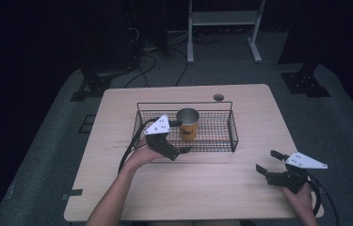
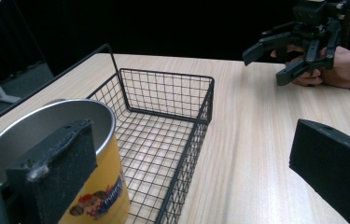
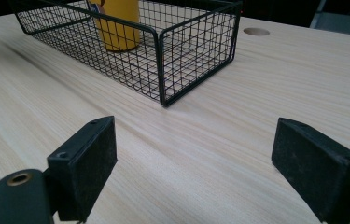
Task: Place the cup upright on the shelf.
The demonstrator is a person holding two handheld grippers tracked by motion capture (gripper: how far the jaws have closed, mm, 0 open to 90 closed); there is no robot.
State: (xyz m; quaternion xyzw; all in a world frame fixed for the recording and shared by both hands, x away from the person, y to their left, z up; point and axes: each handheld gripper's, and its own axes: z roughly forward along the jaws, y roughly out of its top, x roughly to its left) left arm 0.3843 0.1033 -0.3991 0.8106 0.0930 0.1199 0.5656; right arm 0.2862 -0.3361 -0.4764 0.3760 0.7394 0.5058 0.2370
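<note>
A: Cup [image 1: 188,123] first: where does it stand?

B: Upright inside the black wire basket [image 1: 186,128], in the left half of it as the high view has it, set toward the far long wall. It is yellow with a printed label low on its side and a bare metal inside, and its mouth faces up.

A: And the left hand-held gripper [image 1: 181,136]?

B: It sits at the basket's near left part, with the person's left hand [image 1: 142,157] behind it on the worktop [image 1: 202,188]. Its jaws are spread wide. In the left gripper view one jaw stands right against the cup's rim and side, while the other hangs well off over bare wood outside the basket's near wall. I cannot tell whether that first jaw actually touches the cup.

A: So nothing is pinched?

B: No, the cup stands free between nothing; only one jaw is at it.

A: The right hand-held gripper [image 1: 269,162]?

B: Near the worktop's near right corner, well apart from the basket, held in the right hand [image 1: 301,195]. Its jaws are also wide apart, with plain wood between them, and they face toward the basket's corner.
</note>
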